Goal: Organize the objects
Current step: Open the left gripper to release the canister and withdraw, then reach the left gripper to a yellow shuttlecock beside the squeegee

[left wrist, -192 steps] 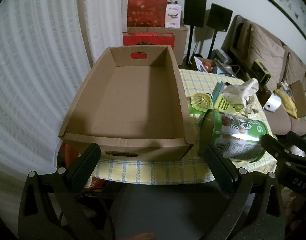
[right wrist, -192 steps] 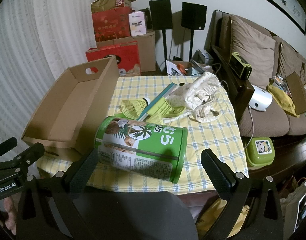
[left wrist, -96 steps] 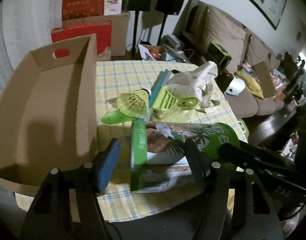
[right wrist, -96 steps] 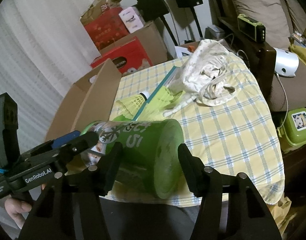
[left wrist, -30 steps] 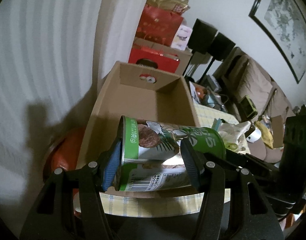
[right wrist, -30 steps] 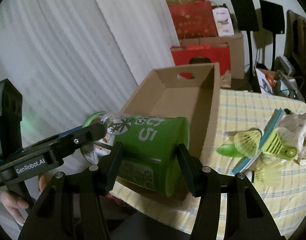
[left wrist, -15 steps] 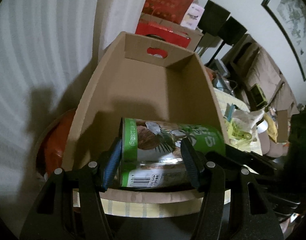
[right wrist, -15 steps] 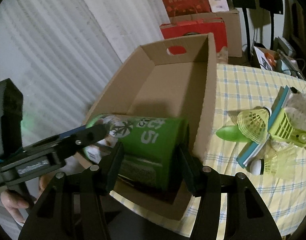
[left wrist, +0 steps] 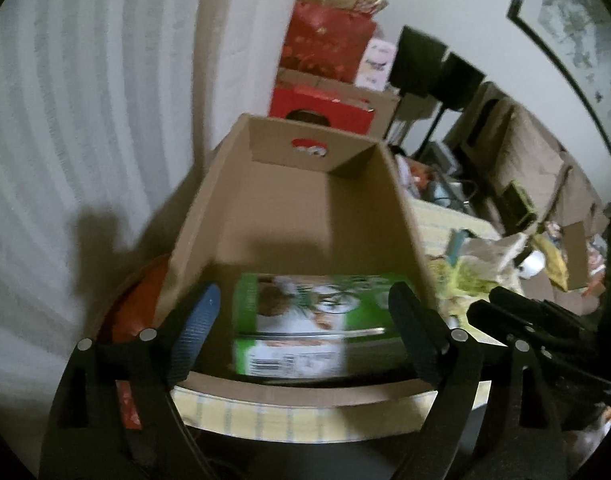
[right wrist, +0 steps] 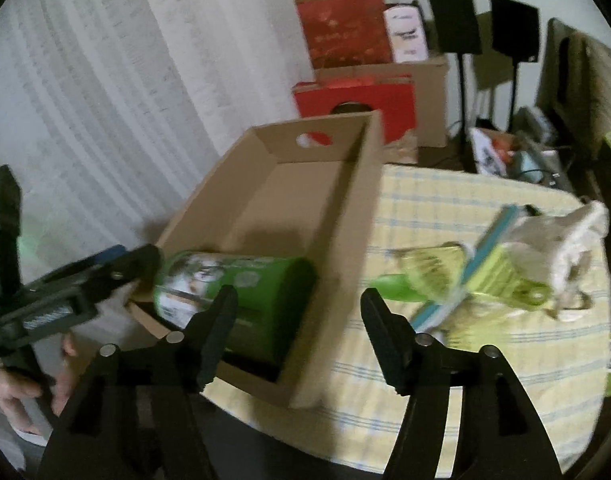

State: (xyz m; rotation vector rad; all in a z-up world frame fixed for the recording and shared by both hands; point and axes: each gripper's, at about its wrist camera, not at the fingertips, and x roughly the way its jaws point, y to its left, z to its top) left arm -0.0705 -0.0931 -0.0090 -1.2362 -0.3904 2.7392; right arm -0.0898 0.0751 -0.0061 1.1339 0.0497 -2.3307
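Observation:
A green snack can (left wrist: 305, 320) lies on its side inside the cardboard box (left wrist: 285, 148), at the box's near end. My left gripper (left wrist: 304, 292) hovers over the can with its jaws opening, and the blue-padded fingers (left wrist: 201, 320) stand clear of the can's ends. In the right wrist view the can (right wrist: 241, 280) rests against the box's near wall (right wrist: 345, 200). My right gripper (right wrist: 299, 294) straddles that wall, jaws opening, with no pad pressing the can. The left gripper (right wrist: 105, 272) shows at the can's left end.
On the yellow checked tablecloth (right wrist: 445, 360) right of the box lie green shuttlecocks (right wrist: 425, 268), a teal-edged green tool (right wrist: 493, 236) and a crumpled cloth bag (right wrist: 557, 232). Red gift bags (right wrist: 345, 32) and speaker stands stand behind. A person's hand (right wrist: 13, 392) is at lower left.
Both grippers held the can over the box's near end. Now it lies in the box, both pairs of jaws have spread off it, and the right gripper has shifted right.

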